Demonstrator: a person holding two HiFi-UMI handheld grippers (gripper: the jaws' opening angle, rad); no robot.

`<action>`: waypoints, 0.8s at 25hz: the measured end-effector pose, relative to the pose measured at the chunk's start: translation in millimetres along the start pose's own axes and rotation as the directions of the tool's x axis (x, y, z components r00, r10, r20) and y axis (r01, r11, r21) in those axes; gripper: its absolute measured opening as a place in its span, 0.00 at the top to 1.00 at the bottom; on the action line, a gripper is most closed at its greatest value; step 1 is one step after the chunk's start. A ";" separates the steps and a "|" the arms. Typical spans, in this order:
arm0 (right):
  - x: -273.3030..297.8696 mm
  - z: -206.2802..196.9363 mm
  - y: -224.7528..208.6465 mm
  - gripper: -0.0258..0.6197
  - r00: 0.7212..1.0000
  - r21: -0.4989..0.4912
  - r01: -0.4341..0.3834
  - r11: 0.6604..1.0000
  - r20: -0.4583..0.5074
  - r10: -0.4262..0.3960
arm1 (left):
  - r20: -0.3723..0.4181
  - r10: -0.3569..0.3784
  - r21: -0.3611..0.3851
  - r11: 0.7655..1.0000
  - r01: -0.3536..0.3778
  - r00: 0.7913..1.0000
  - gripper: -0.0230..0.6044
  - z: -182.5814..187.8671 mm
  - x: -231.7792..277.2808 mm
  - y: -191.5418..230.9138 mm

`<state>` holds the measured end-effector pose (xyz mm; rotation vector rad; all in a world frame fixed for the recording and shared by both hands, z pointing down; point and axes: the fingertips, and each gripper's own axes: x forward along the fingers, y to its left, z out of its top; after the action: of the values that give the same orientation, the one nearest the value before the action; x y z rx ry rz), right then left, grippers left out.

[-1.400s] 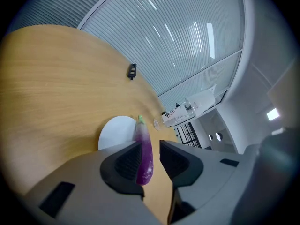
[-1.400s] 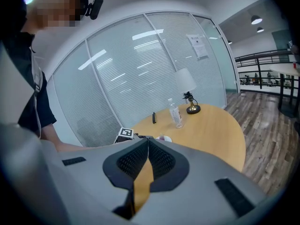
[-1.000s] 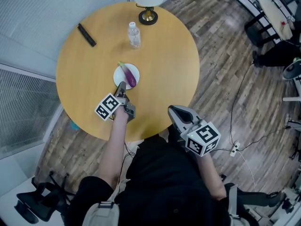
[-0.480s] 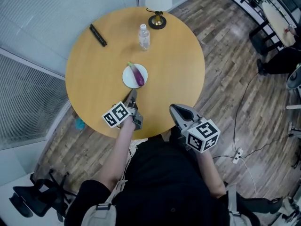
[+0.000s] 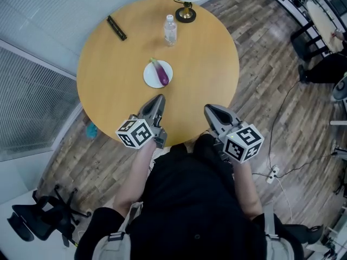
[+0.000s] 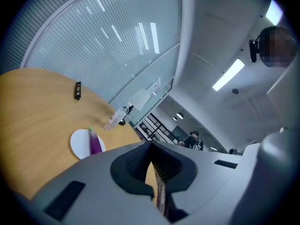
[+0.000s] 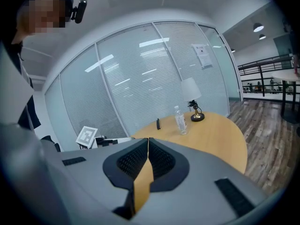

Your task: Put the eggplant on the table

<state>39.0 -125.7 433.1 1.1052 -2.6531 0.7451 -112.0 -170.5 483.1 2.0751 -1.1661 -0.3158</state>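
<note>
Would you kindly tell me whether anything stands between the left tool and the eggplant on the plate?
Nothing visible does. Only bare tabletop lies between the left tool and the eggplant on its white plate. The water bottle and the lamp stand beyond the plate. The tool's jaws are shut and empty.

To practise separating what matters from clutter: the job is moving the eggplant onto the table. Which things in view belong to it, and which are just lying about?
Belongs to the job:
purple eggplant
round white plate under it
round wooden table

Just lying about:
clear plastic water bottle
flat black bar
brass-footed lamp
</note>
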 end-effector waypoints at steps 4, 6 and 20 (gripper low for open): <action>-7.7 -5.3 -10.9 0.93 0.995 -0.045 -0.069 0.997 -0.076 0.065 | -0.022 -0.078 0.142 0.987 0.080 0.997 0.95 2.1 -9.0 -39.6; -17.9 -5.2 -19.1 0.93 0.991 -0.083 -0.087 0.993 -0.107 0.078 | -0.046 -0.105 0.170 0.979 0.111 0.993 0.95 -4.6 -12.1 -58.8; -150.7 -46.8 -78.3 0.93 0.988 -0.109 -0.046 0.993 -0.153 0.029 | -0.137 -0.157 0.138 0.975 0.176 0.978 0.95 -97.1 5.9 -189.5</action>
<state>199.6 -55.8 452.1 0.9341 -2.5600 0.6502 63.8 -67.3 421.1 2.2954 -0.9685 -0.1776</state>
